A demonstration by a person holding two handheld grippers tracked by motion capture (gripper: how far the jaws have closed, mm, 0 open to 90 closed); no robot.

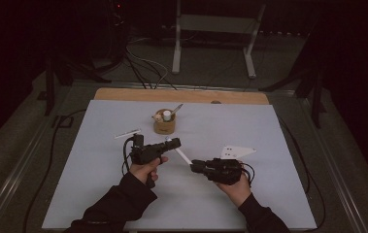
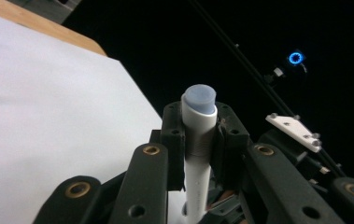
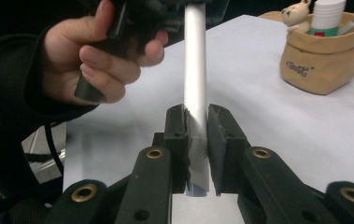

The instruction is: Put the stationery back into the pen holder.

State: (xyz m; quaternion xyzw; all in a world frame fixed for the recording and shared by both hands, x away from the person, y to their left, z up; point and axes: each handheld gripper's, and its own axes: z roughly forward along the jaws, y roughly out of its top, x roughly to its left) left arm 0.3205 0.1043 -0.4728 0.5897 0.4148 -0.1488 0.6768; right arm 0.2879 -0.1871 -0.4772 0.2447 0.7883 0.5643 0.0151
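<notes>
1. A person's two forearms, in dark sleeves, come in from the near edge of the white table (image 1: pixel 99 160), each hand carrying a black two-jaw gripper held just above the tabletop.

2. The left hand (image 1: pixel 145 170) wraps its handle from below, with the left gripper (image 1: pixel 175 143) pointing across the table toward the right side of the high view. In the right gripper view the same hand's fingers (image 3: pixel 118 60) curl round the black grip, thumb on top.

3. The right hand (image 1: pixel 237 184) holds the right gripper (image 1: pixel 193 166) aimed back toward the left gripper, so the two tools nearly face each other.

4. A slim white pen (image 1: pixel 182 155) spans the short gap between them, slanting from the left gripper's tips down to the right gripper's.

5. Left gripper: jaws drawn narrow and clamped on the pen's upper part just below its pale blue-grey cap end (image 2: pixel 200 99), which sticks out past the pads.

6. Right gripper: jaws likewise narrow, pads pressed on either side of the pen's lower end (image 3: pixel 197 140), whose tip sits flush with the bottom of the pads.

7. Beyond the hands, a tan fabric pouch (image 1: pixel 164 127) stands upright near the table's far middle, holding a glue stick (image 3: pixel 329 16), a small animal figure (image 3: pixel 297 13) and a pen-like item.

8. A second white stick (image 1: pixel 127 133) lies flat left of the pouch, well apart from both grippers.
</notes>
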